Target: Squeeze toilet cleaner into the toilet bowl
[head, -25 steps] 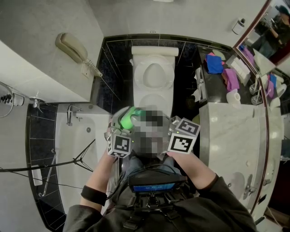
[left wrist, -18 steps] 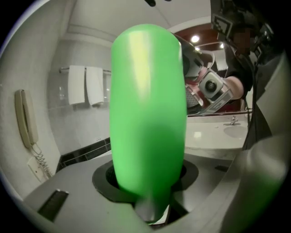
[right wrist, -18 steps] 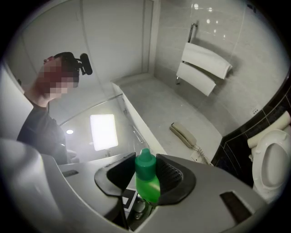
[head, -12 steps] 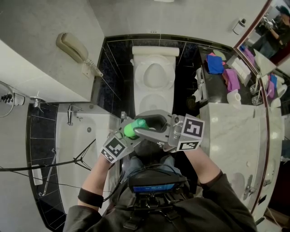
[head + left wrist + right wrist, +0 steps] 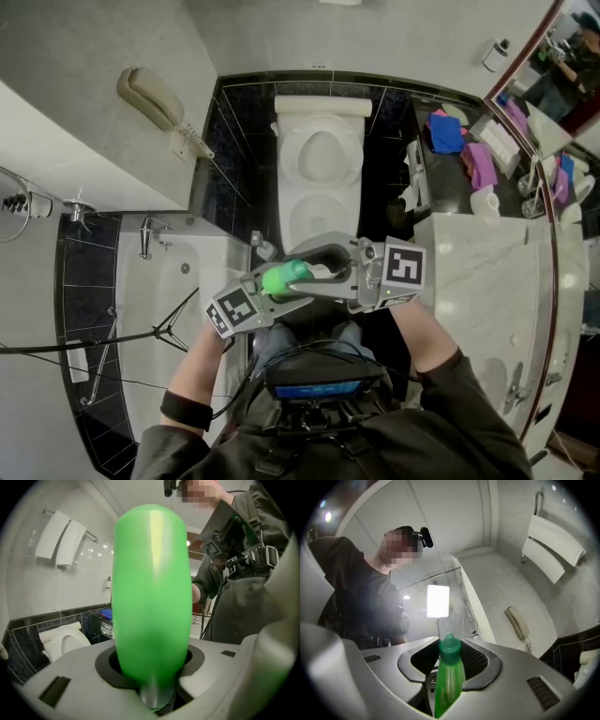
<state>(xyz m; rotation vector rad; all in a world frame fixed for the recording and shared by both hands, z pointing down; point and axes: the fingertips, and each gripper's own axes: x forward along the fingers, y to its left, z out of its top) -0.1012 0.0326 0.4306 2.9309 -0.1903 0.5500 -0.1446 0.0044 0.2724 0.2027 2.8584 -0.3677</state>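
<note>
clamping left tool [image 5: 151, 677] tight on body of green bottle [image 5: 152, 588]. pinching its cap [image 5: 450, 649] with right tool [image 5: 449, 662], pads closed on it. held crosswise in front of open toilet [image 5: 319, 202].

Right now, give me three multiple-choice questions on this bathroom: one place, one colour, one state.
1. In the head view, the wall phone hangs on which side of the toilet?
A. left
B. right
C. directly above
2. The bottle is
A. blue
B. green
C. white
3. The bottle is
A. clamped by the jaws of the left gripper and the right gripper
B. in the left gripper only
C. held by neither
Answers: 1 A, the handset sits on the pale wall left of it. 2 B, body and cap are green. 3 A, each gripper view shows its jaws pressing on it.
</note>
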